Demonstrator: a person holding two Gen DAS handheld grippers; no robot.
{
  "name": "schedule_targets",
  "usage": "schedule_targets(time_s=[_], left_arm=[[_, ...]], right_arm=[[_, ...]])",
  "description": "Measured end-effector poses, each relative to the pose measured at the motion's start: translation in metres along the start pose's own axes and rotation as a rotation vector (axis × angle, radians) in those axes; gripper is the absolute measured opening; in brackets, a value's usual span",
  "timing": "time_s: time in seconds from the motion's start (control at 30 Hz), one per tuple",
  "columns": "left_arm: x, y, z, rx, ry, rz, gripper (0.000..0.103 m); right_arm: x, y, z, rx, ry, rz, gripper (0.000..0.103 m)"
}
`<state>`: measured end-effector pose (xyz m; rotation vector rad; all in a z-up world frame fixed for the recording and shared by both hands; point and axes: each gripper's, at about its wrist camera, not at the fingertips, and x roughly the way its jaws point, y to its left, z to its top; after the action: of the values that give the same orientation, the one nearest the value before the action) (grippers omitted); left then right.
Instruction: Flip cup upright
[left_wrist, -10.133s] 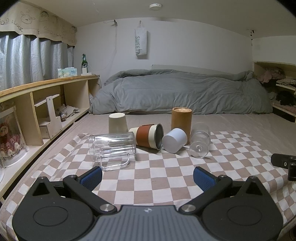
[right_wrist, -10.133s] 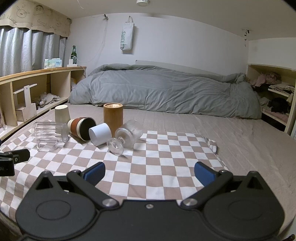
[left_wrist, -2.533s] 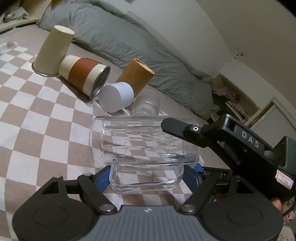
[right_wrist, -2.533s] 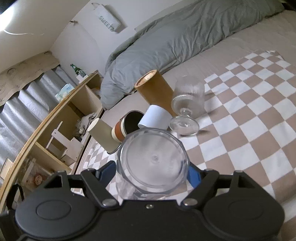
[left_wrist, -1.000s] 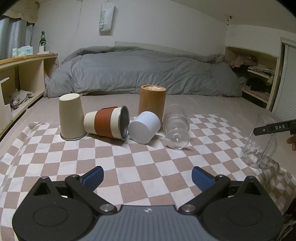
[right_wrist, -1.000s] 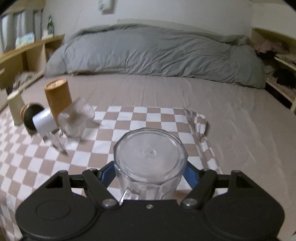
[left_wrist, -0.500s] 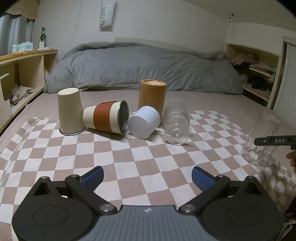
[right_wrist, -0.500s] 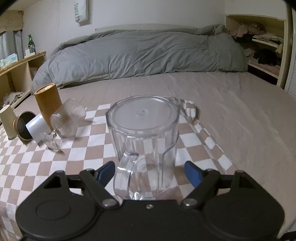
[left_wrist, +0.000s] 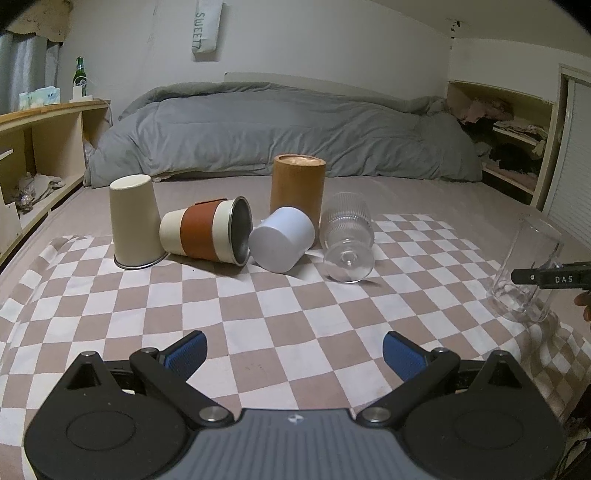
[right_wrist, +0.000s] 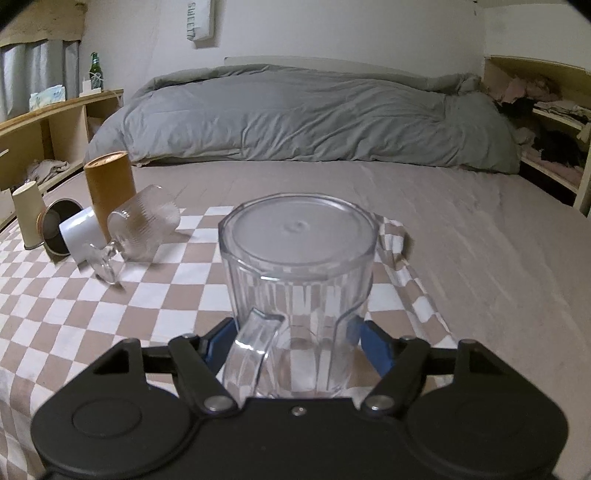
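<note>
Pretty dim bedroom with plain white walls (left_wrist: 332, 48) and a low ceiling. A rumpled grey duvet (left_wrist: 288, 129) runs along the far wall over a beige bed (right_wrist: 480, 229). Wooden shelving (left_wrist: 40, 125) on the left has a green bottle (left_wrist: 80, 76) on top, grey curtains (left_wrist: 22, 70) behind it. There's a cluttered wooden nook (left_wrist: 498, 125) on the right.

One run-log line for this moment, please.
left gripper: open, empty | right gripper: shut on clear plastic handled mug | mug: standing on checkered cloth
</note>
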<state>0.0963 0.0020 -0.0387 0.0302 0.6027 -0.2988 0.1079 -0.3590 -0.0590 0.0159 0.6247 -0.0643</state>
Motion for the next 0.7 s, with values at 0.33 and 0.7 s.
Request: schedule_targets(time_s=[0.33,0.7], left_arm=[[-0.009,-0.005,0.005,0.003,-0.026,0.015,0.101],[-0.033,-0.022,0.009,0.024,-0.071,0.048,0.103]], right_arm=[[-0.019,0.002,0.000,0.045,-0.014,-0.068,0.096],[-0.075,0.020,-0.013,0.095,-0.055,-0.131,0.103]])
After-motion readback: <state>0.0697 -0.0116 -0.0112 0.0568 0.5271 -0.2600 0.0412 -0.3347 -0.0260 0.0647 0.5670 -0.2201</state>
